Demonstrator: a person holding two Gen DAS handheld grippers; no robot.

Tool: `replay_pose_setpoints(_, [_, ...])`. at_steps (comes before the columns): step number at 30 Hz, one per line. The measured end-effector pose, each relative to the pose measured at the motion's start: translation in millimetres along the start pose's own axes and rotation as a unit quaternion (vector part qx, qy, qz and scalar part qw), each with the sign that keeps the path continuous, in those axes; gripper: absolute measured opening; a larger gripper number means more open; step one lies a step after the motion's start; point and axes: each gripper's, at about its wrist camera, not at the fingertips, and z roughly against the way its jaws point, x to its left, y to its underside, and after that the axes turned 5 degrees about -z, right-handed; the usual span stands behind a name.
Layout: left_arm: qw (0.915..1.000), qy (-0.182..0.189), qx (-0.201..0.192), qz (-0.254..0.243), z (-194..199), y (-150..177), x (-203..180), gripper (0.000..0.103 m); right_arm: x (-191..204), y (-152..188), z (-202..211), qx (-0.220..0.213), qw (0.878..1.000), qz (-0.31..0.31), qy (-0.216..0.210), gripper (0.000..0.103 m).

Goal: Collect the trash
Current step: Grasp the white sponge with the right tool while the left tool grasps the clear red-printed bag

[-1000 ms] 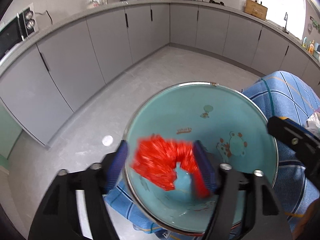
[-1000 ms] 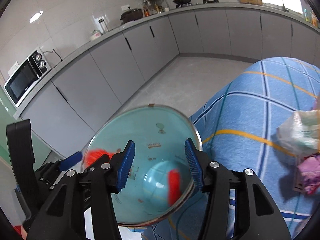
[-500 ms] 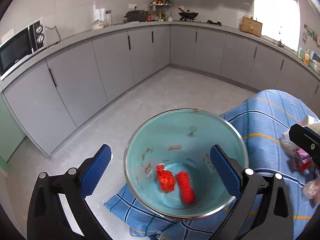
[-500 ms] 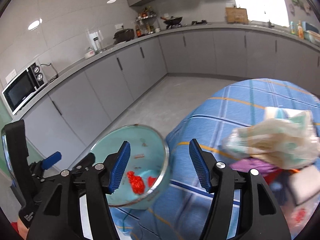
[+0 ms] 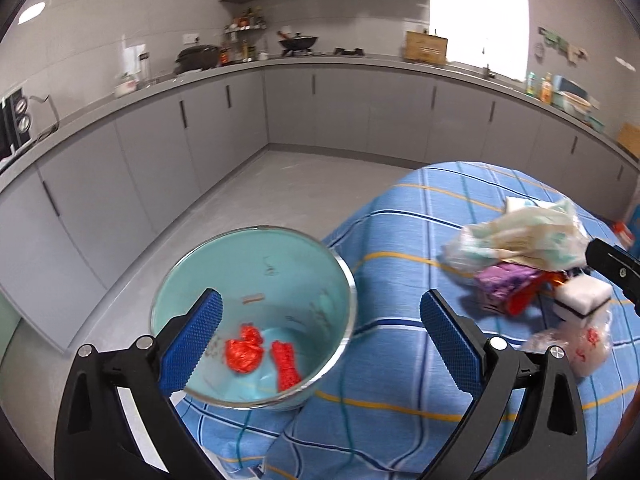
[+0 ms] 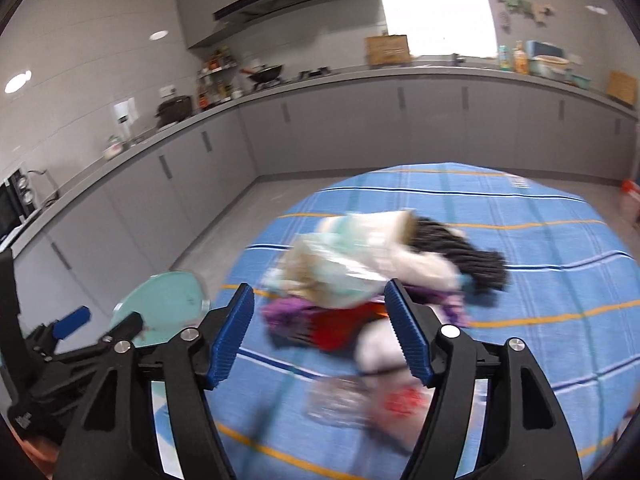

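Note:
A teal bin (image 5: 256, 264) with a metal rim stands at the left edge of the blue checked tablecloth (image 5: 400, 360); two crumpled red wrappers (image 5: 244, 354) lie in its bottom. My left gripper (image 5: 320, 344) is open and empty, above and just right of the bin. A pile of trash (image 5: 520, 240) lies on the cloth to the right: a pale plastic bag, a purple packet, a white sponge (image 5: 582, 296) and a clear wrapper. My right gripper (image 6: 320, 332) is open and empty, hovering over that pile (image 6: 352, 272). The bin (image 6: 168, 300) shows at its left.
Grey kitchen cabinets (image 5: 200, 152) and a worktop curve around the back and left, with bare floor (image 5: 280, 200) between them and the table. A dark cloth (image 6: 472, 256) lies behind the pile. The left gripper's body (image 6: 60, 340) sits at the lower left of the right wrist view.
My left gripper has opened, dropped the red wrapper into the bin, and pulled back up and right. My right gripper has swung right from over the bin to over the trash pile.

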Motion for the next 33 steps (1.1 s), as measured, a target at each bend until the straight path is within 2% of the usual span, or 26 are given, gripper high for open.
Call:
replay_pose_setpoints(7, [0.9993, 0.02, -0.011, -0.029, 3, 0, -32, 0.097, -35, 13, 3, 0.004, 0.999, -0.014, 0.034, 0.071])
replay_pose_setpoints(20, [0.9979, 0.05, 0.012, -0.038, -13, 1, -58, 0.097, -47, 29, -30, 0.053, 0.997, -0.005, 0.053, 0.072])
replay_pose_setpoints(22, [0.9973, 0.058, 0.018, -0.042, -14, 5, -63, 0.097, -49, 30, -32, 0.053, 0.997, -0.001, 0.055, 0.071])
replay_pose_setpoints(24, [0.9968, 0.059, 0.019, -0.05, -13, 7, -68, 0.097, -50, 29, -32, 0.058, 0.997, -0.001, 0.049, 0.058])
replay_pose_setpoints(26, [0.9964, 0.063, 0.019, -0.053, -13, 9, -71, 0.097, -52, 28, -30, 0.059, 0.997, -0.003, 0.041, 0.054])
replay_pose_setpoints(33, [0.993, 0.094, 0.013, -0.07, -1, 14, -88, 0.097, -58, 16, 0, 0.037, 0.999, -0.006, 0.022, 0.053])
